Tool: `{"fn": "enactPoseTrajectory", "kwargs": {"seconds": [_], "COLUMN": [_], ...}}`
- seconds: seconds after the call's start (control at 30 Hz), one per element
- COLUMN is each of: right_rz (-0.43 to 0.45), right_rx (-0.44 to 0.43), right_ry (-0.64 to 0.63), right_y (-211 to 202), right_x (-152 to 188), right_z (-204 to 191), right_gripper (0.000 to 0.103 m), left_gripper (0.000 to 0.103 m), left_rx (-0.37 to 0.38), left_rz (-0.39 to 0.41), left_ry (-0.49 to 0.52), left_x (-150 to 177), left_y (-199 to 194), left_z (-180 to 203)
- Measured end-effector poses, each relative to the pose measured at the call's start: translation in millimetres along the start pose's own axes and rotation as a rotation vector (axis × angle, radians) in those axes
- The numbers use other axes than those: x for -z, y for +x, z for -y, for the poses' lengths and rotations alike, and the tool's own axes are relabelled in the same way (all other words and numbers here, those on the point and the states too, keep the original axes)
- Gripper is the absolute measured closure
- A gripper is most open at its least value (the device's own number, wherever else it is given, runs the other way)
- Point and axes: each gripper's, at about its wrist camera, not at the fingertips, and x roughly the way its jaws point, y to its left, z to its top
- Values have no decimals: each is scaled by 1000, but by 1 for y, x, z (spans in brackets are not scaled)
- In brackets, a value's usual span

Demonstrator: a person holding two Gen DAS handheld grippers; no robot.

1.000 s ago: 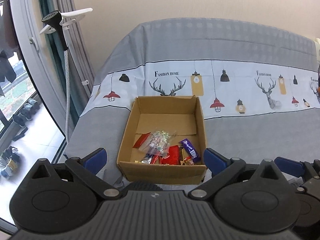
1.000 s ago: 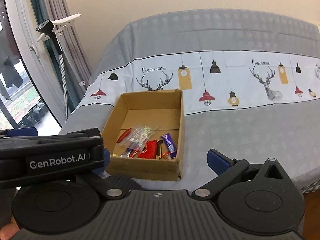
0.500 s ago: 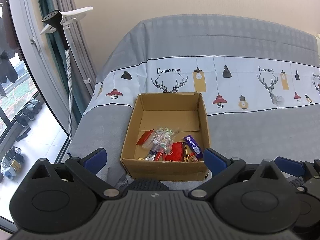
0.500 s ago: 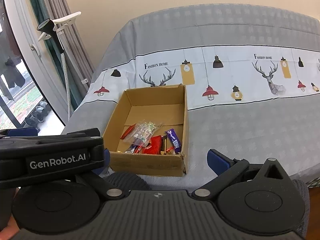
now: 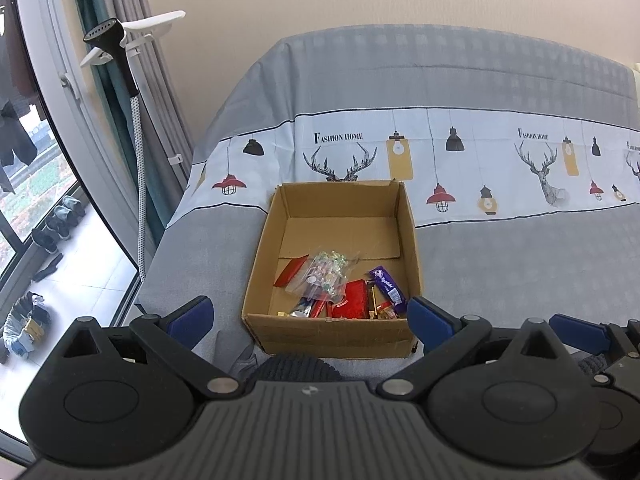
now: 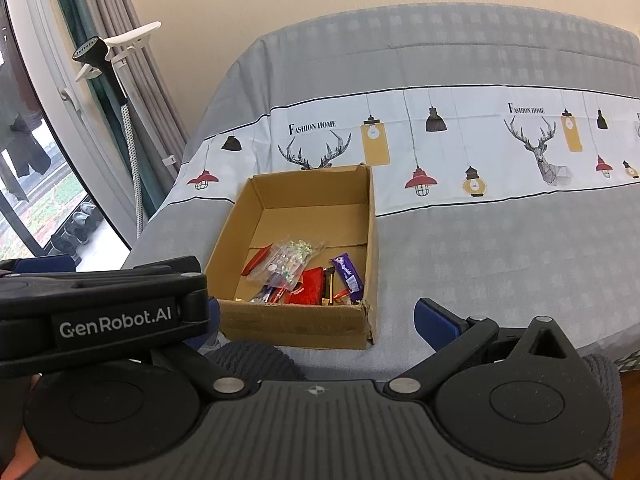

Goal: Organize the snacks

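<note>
An open cardboard box (image 5: pixel 332 336) (image 6: pixel 296 326) sits on the bed near its front left corner. Inside lie several snacks: a clear bag of candies (image 5: pixel 324 274) (image 6: pixel 286 262), a purple bar (image 5: pixel 386 286) (image 6: pixel 349 272), red packets (image 5: pixel 354 300) (image 6: pixel 310 286). My left gripper (image 5: pixel 310 318) is open and empty, its blue pads either side of the box's near wall, held back from it. My right gripper (image 6: pixel 316 318) is open and empty, also short of the box. The left gripper's body (image 6: pixel 100 312) hides the right gripper's left pad in the right wrist view.
The bed has a grey and white cover (image 5: pixel 500 160) with deer and lamp prints. A garment steamer (image 5: pixel 120 52) stands by the curtain and window at left. Shoes (image 5: pixel 56 224) lie on the balcony floor below. A dark knitted item (image 5: pixel 296 366) lies under the box's front.
Both grippers have drawn back and up a little from the box, so it sits slightly farther off in both views. Both stay open. The snacks in the box have not moved.
</note>
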Motion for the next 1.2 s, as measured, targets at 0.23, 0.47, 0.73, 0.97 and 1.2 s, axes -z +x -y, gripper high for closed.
{"fn": "enactPoseTrajectory", "kwargs": {"seconds": [0.23, 0.47, 0.73, 0.97, 1.2], "right_rz": [13, 7, 6, -1, -1], "right_rx": [-5, -9, -12, -23, -37], "right_ry": [-6, -3, -6, -3, -2], "right_y": [-3, -2, -2, 1, 6], "right_x": [1, 2, 2, 3, 3], "right_z": [1, 1, 3, 3, 6], "right_gripper": [1, 1, 1, 1, 1], "left_gripper": [0, 0, 0, 0, 0], "left_rx": [-3, -13, -18, -32, -51], "left_rz": [18, 11, 9, 2, -2], "left_ry": [1, 4, 2, 2, 4], "left_x": [3, 2, 2, 2, 3], "left_y": [-4, -6, -6, -5, -2], "left_z": [0, -1, 0, 2, 6]}}
